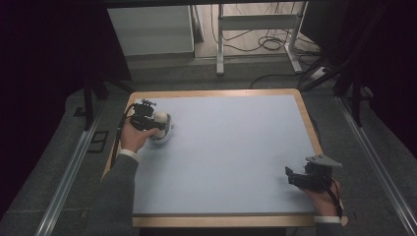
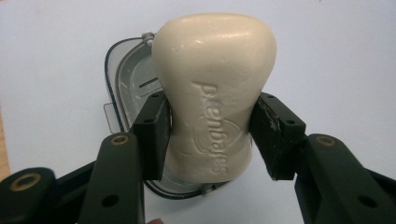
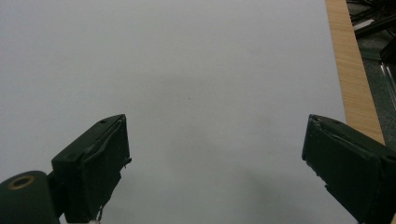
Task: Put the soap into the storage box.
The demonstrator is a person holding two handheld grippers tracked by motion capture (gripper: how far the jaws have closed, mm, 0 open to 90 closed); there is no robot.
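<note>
Soap bar (image 2: 215, 93): cream, waisted, embossed lettering on the upper face; pinched at its narrow middle, held above the dish
Soap position: toward 10 o'clock on the desk in the high view (image 1: 161, 117), close to the far left corner
Soap dish (image 2: 126, 88): clear shallow tray with a dark rim, directly under the bar, resting on the mat; whether bar and dish touch, cannot tell
Left gripper (image 2: 210, 135): pressed against both sides of the soap, one pad at each flank
Left fingers (image 2: 152, 135): black pads flat on the bar's waist (the opposite pad mirrors it)
Left gripper in high view (image 1: 147, 118): at 10 o'clock, over the dish, held by the left hand (image 1: 132, 137), grey sleeve behind it
Right gripper (image 3: 215, 158): spread wide, nothing between, bare mat below
Right fingers (image 3: 98, 163): well apart from the opposite pad (worn edges on both)
Right gripper in high view (image 1: 295, 176): at 4 o'clock, near the desk's near right corner, pointing toward 9 o'clock, grey three-cornered plate on top
Right hand (image 1: 324, 199): low at the near edge, wrapped round the handle, cable trailing beside the wrist
Desk (image 1: 231, 147): pale blue-grey mat with a wooden border (image 3: 352, 70)
Beyond the desk: grey floor, white frame legs (image 1: 220, 44) and loose cables (image 1: 268, 44) at 12 o'clock
</note>
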